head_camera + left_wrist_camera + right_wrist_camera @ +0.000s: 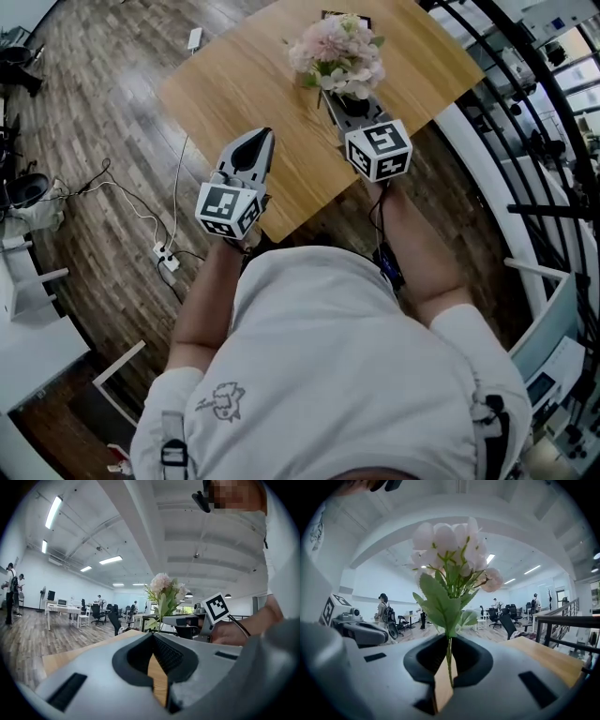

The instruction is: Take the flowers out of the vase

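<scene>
A bunch of pale pink and white flowers with green leaves stands above the wooden table. My right gripper is shut on its thin green stem, and the blooms rise just above the jaws. The left gripper view shows the same bunch held by the right gripper. My left gripper hovers over the table's near edge, left of the flowers, with its jaws together and nothing between them. I see no vase clearly; a dark object peeks out behind the blooms.
The table's near corner lies under both grippers. Cables and a power strip lie on the wood floor at left. A black railing runs along the right. Desks, office chairs and people stand far off in the room.
</scene>
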`<state>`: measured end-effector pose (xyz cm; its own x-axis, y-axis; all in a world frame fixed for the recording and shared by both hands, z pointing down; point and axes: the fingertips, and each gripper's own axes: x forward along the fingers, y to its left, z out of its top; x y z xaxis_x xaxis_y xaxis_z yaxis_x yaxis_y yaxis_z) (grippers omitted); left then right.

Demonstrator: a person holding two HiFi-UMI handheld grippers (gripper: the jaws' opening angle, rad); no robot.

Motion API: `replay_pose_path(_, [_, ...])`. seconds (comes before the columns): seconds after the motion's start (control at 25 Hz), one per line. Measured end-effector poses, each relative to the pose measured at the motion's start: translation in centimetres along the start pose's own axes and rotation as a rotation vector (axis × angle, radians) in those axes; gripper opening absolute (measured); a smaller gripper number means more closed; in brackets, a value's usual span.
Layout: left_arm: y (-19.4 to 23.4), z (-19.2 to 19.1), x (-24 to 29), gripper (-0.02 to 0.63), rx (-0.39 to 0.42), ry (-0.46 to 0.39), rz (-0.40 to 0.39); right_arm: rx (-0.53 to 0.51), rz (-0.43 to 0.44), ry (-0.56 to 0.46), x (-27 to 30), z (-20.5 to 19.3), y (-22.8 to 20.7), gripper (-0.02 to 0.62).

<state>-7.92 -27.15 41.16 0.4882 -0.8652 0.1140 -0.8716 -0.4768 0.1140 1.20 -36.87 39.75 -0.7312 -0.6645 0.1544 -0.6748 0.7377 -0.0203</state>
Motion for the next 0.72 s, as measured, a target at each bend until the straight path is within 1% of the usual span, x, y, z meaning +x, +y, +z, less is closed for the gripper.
replay_pose_path(0.16, [-1.9, -0.8, -2.2, 0.004, 0.005, -0.01, 0.033, -0.007, 0.03, -0.011, -3.6, -0.3, 2.1, 0.035])
replay_pose_path(0.28, [-2.7, -0.5, -3.4, 0.003, 0.002, -0.02, 0.052, 0.01, 0.044, -0.025, -5.7, 0.2, 3.2, 0.035])
replay_pose_path(0.36, [-3.3, -0.3, -4.0, 0.004, 0.01, -0.023, 0.059, 0.004, 0.055, -0.029, -7.0, 0.3, 4.0, 0.035])
replay_pose_path(0.48, [-3.9, -0.1, -4.7, 0.003, 0.021, -0.021, 0.06, -0.022, 0.071, -0.029, -9.0, 0.0, 5.4, 0.035])
replay_pose_path(0.6, [-3.9, 0.0, -5.8, 0.004, 0.02, -0.024, 0.059, -0.01, 0.088, -0.026, -10.0, -0.4, 6.9, 0.035])
replay_pose_path(0.72, [-3.6, 0.2, -6.8, 0.003, 0.012, -0.035, 0.049, 0.007, 0.085, -0.021, -10.6, -0.8, 8.1, 0.035])
